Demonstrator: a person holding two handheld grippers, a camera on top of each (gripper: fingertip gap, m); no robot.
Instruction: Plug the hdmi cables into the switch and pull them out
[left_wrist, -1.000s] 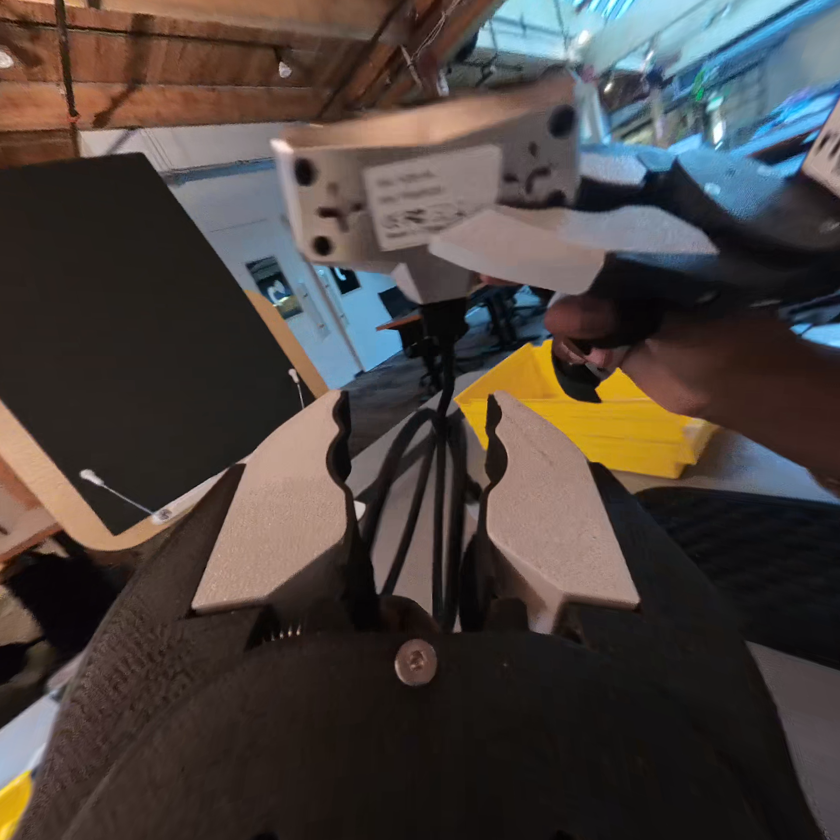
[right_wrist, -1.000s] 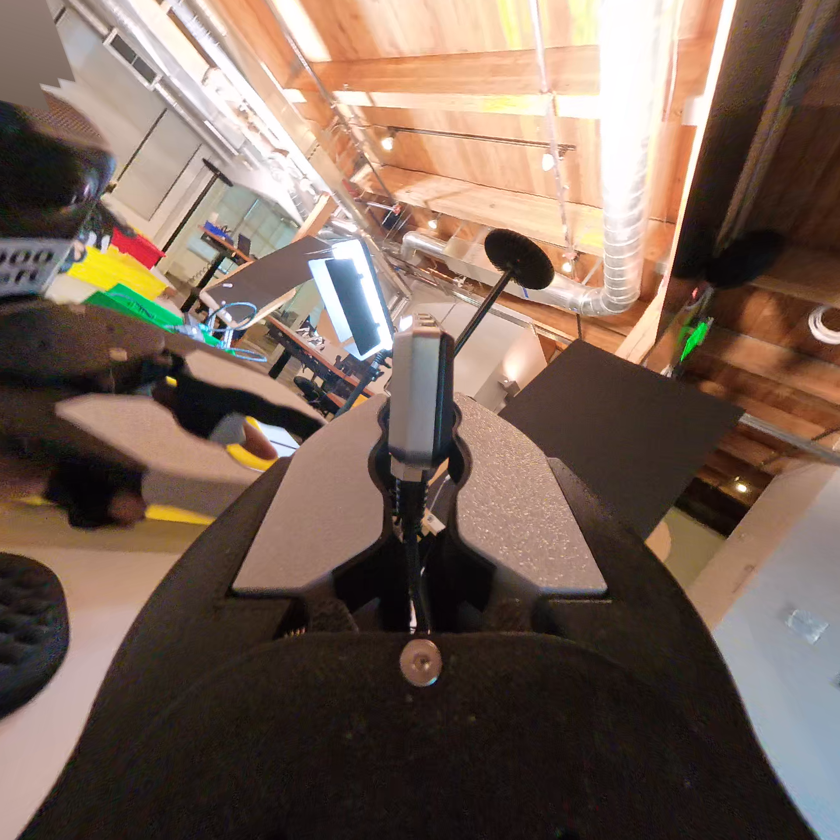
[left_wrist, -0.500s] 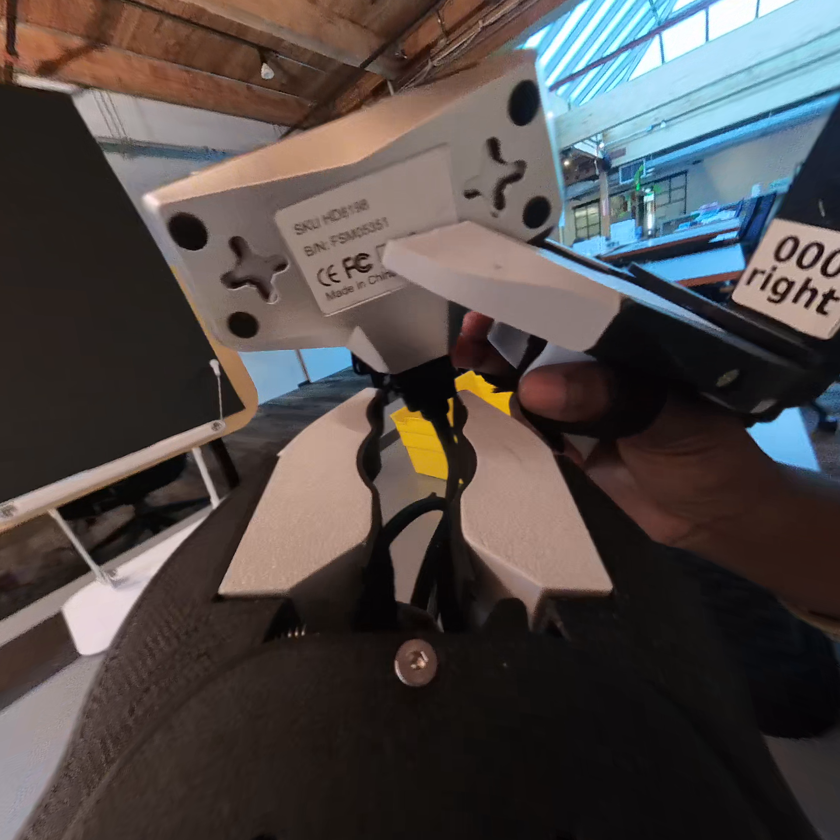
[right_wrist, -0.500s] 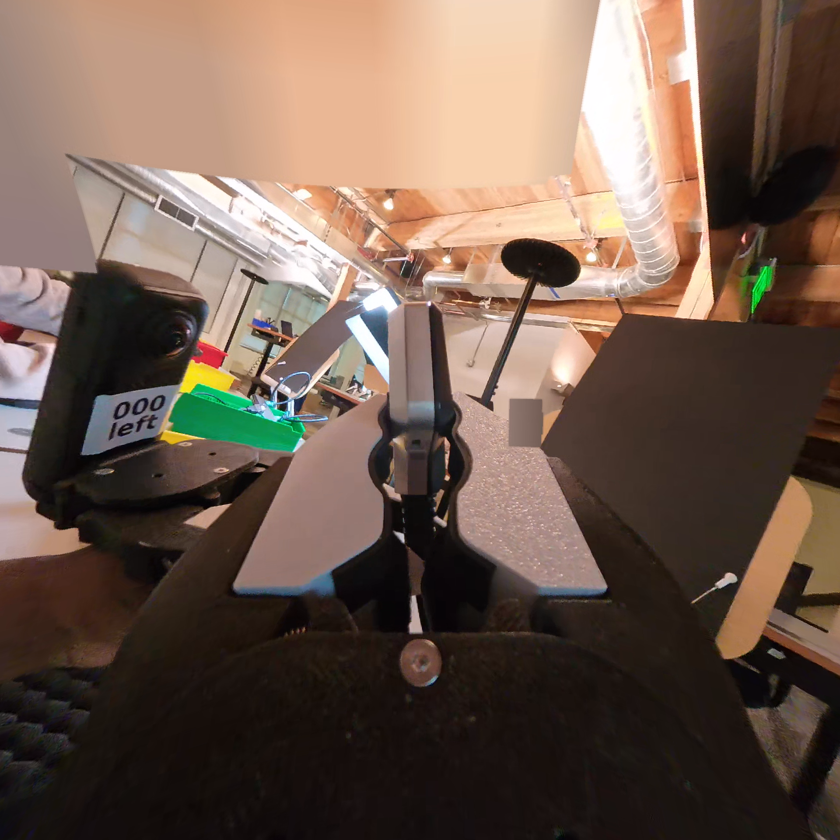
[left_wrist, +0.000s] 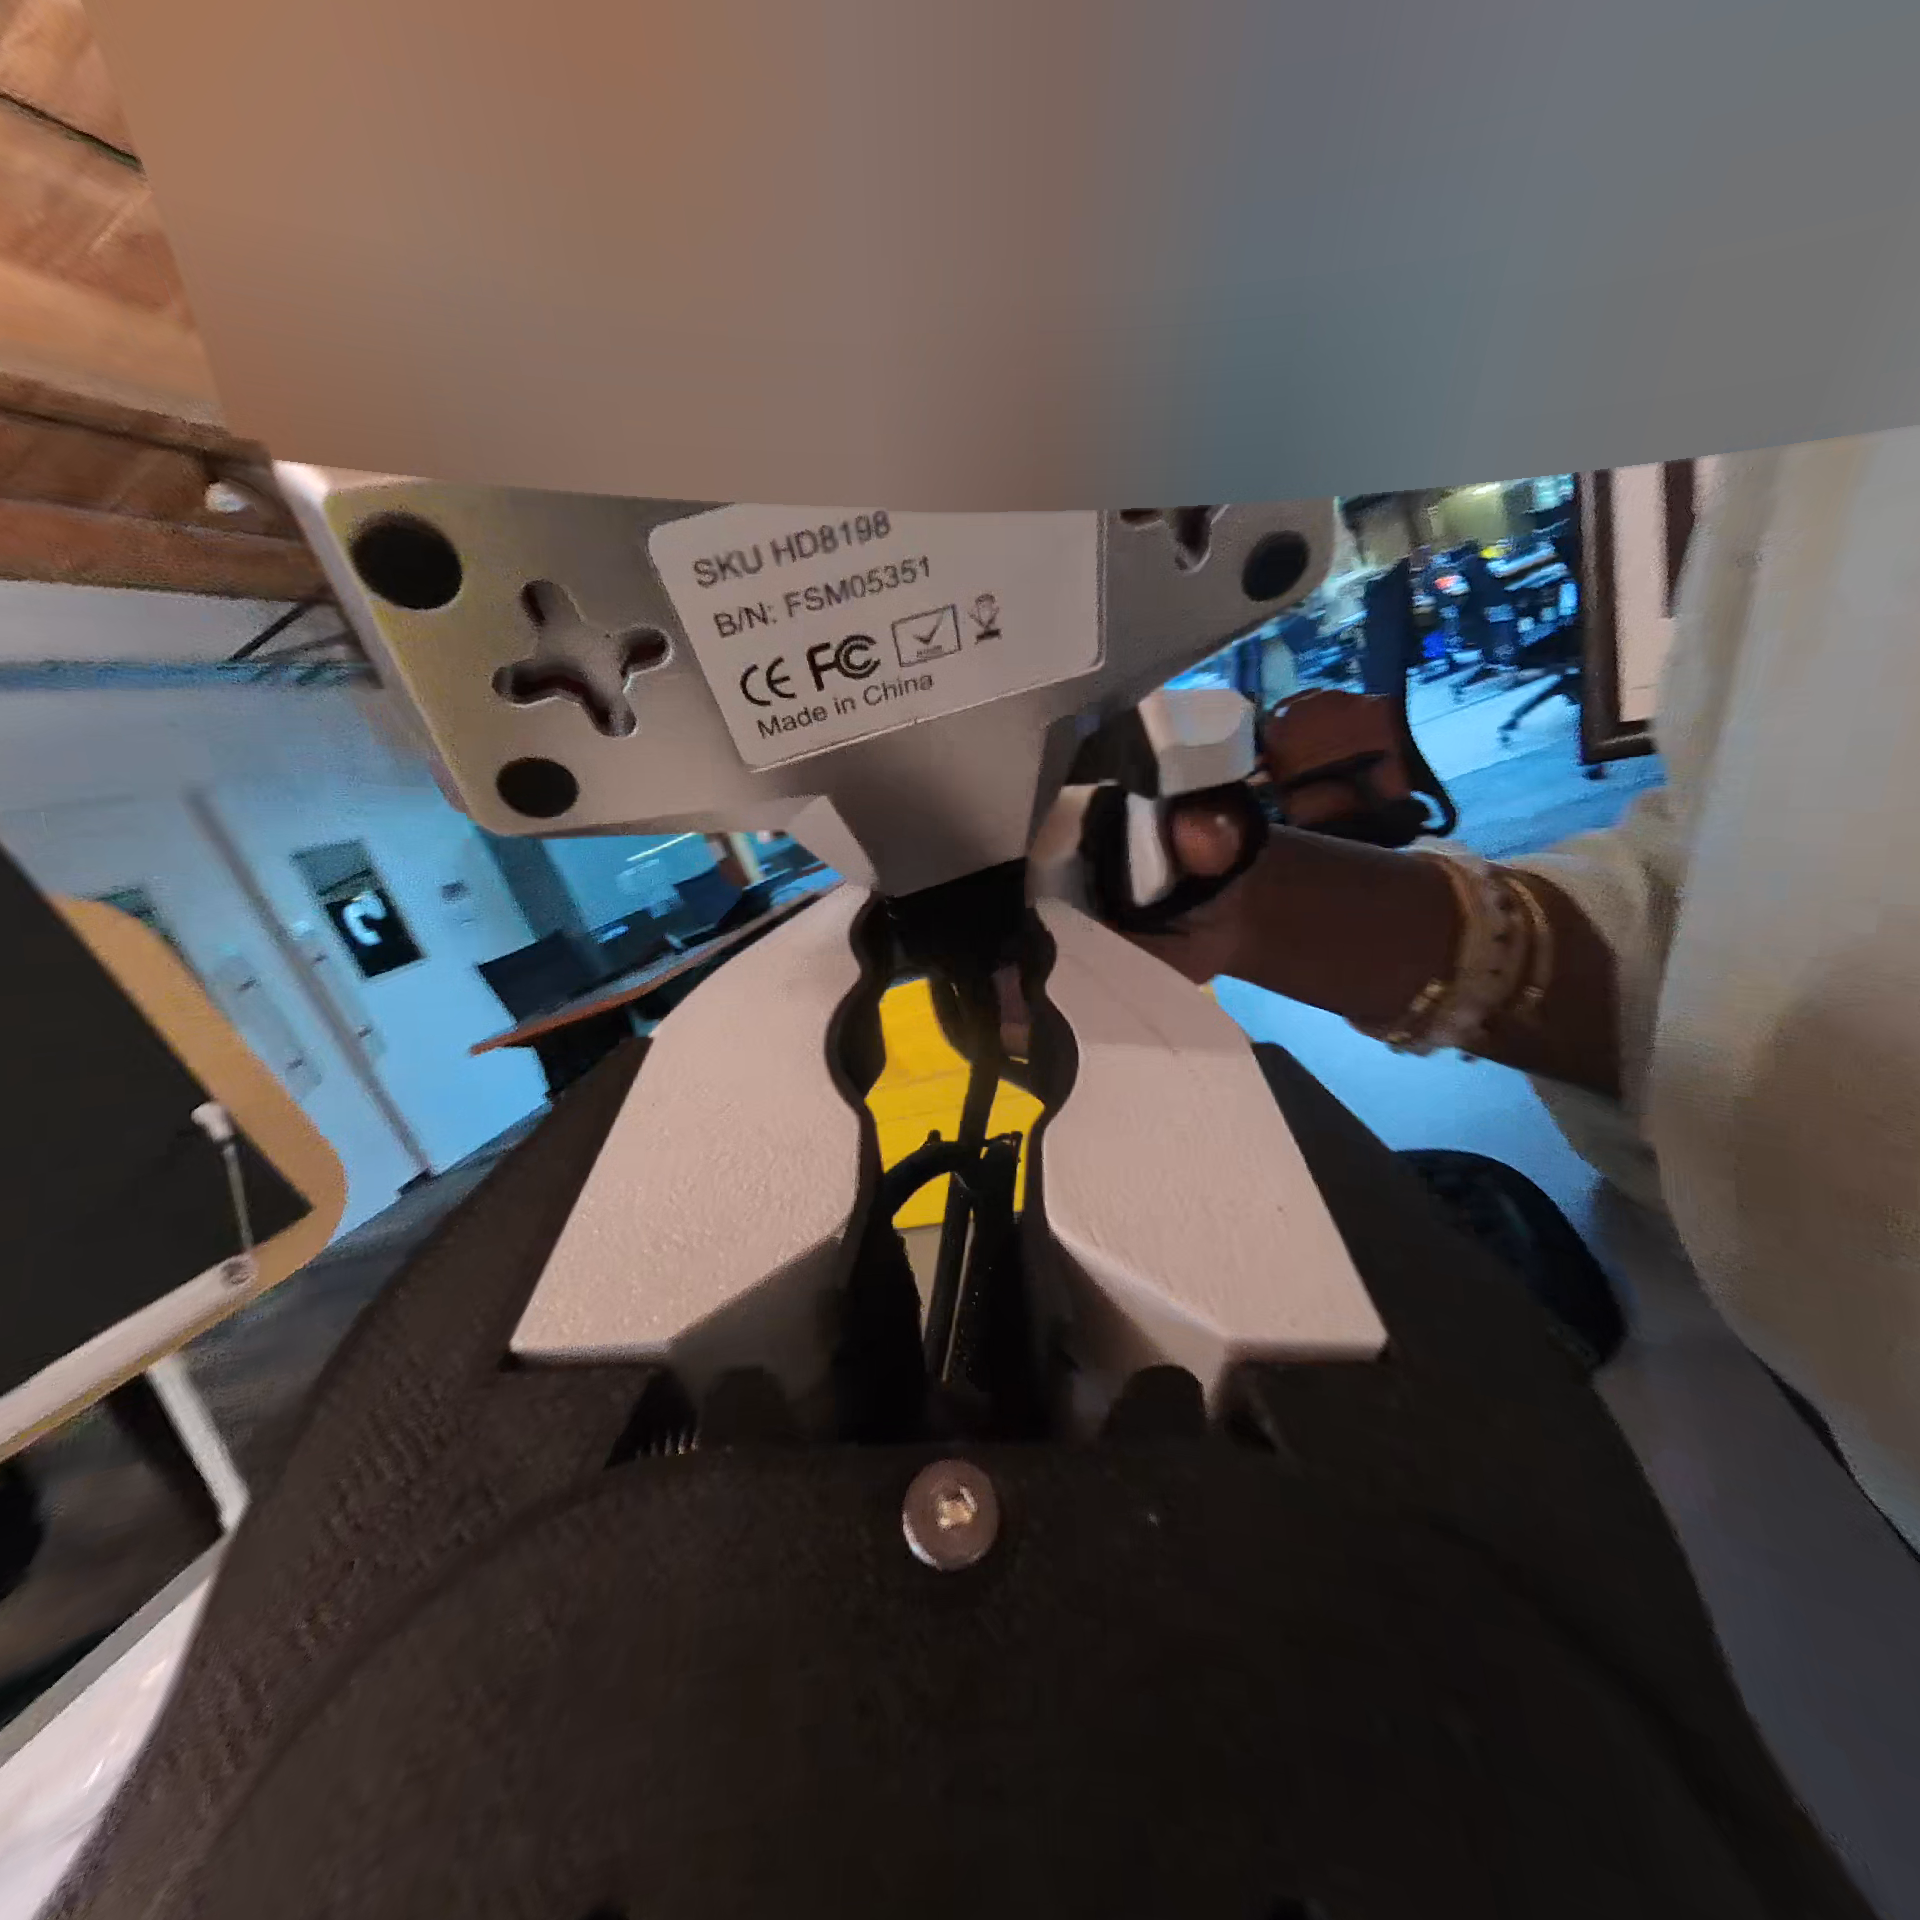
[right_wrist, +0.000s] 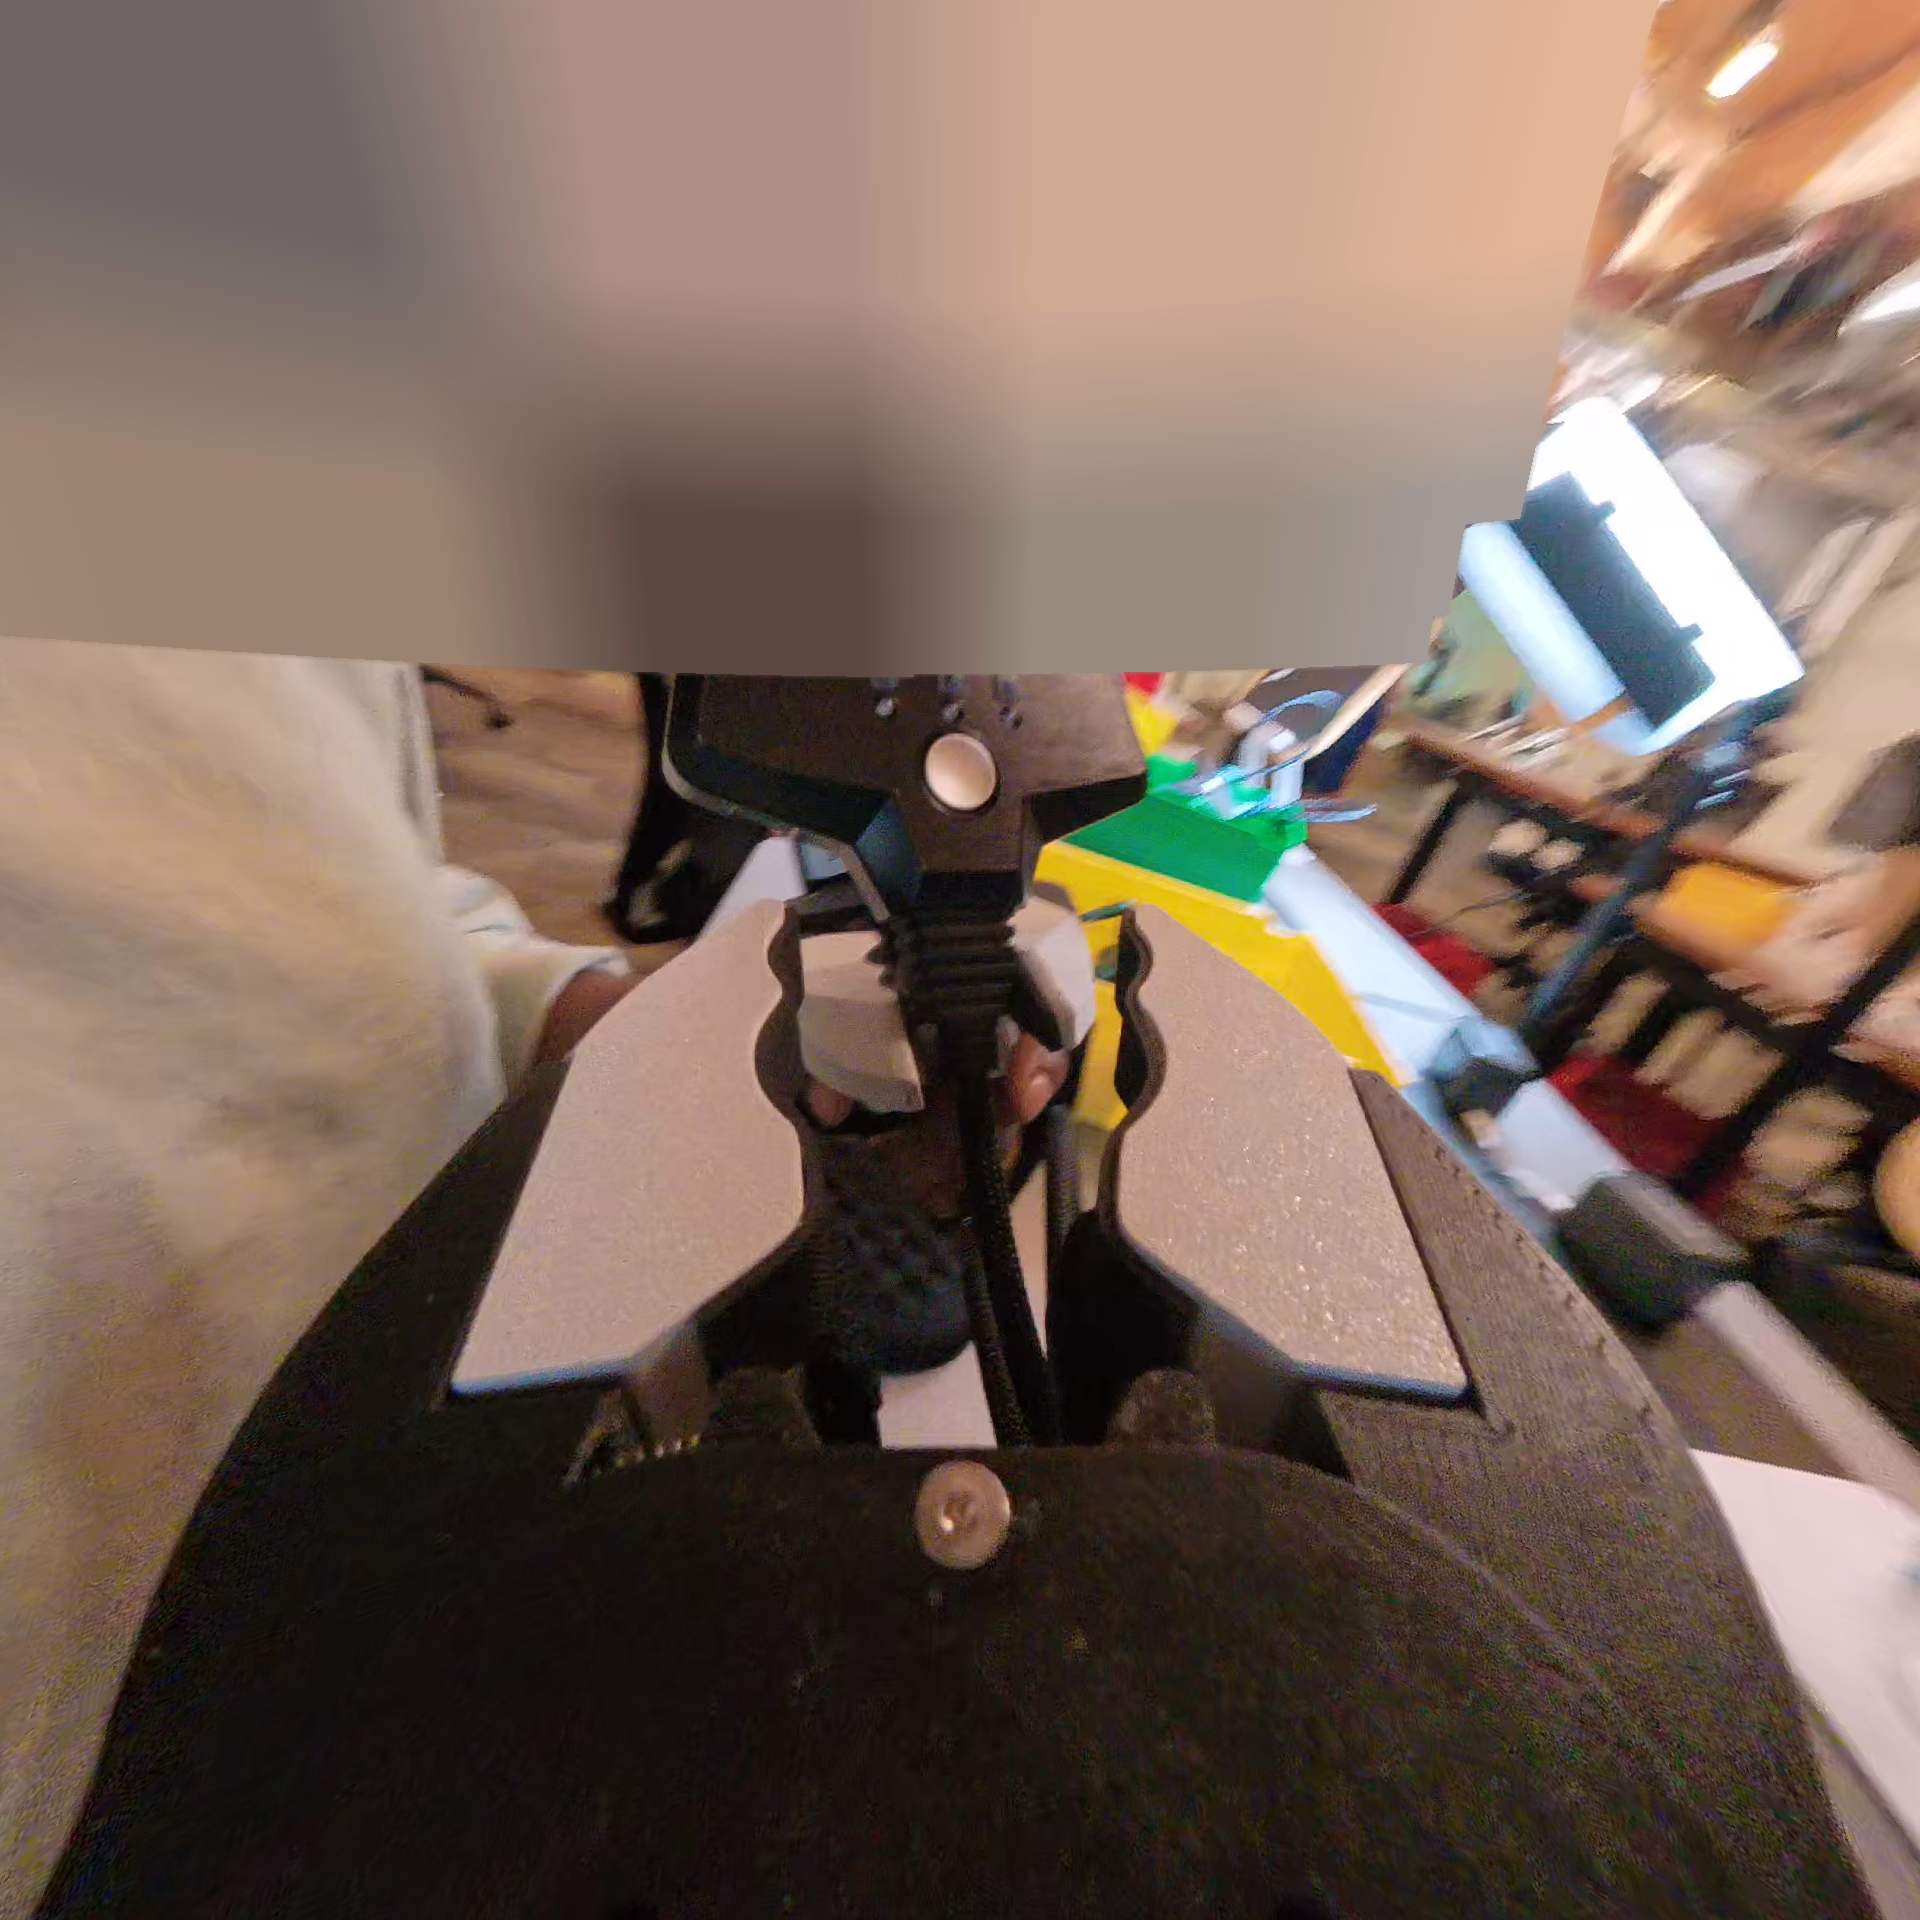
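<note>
The switch (left_wrist: 582, 665) is a silver box with a white label, seen from below in the left wrist view. Its black top with a round button (right_wrist: 961, 774) shows in the right wrist view. My left gripper (left_wrist: 956, 914) is shut on the black cable neck (left_wrist: 951, 920) where it leaves the switch. Black cables (left_wrist: 966, 1143) hang down between its fingers. My right gripper (right_wrist: 956, 925) is open, its fingers on either side of the ribbed neck (right_wrist: 956, 966) and the braided cable (right_wrist: 997, 1195), not touching them.
A yellow bin (right_wrist: 1195, 935) and a green bin (right_wrist: 1174, 831) stand behind. A black board in a wooden frame (left_wrist: 104, 1143) leans at left. A person's cream sleeve (right_wrist: 208, 1039) is close at left. A black foam mat (left_wrist: 1496, 1236) lies on the table.
My left gripper has closed on the cable neck under the switch. My right gripper has opened, let go of the switch and swung round to face it.
</note>
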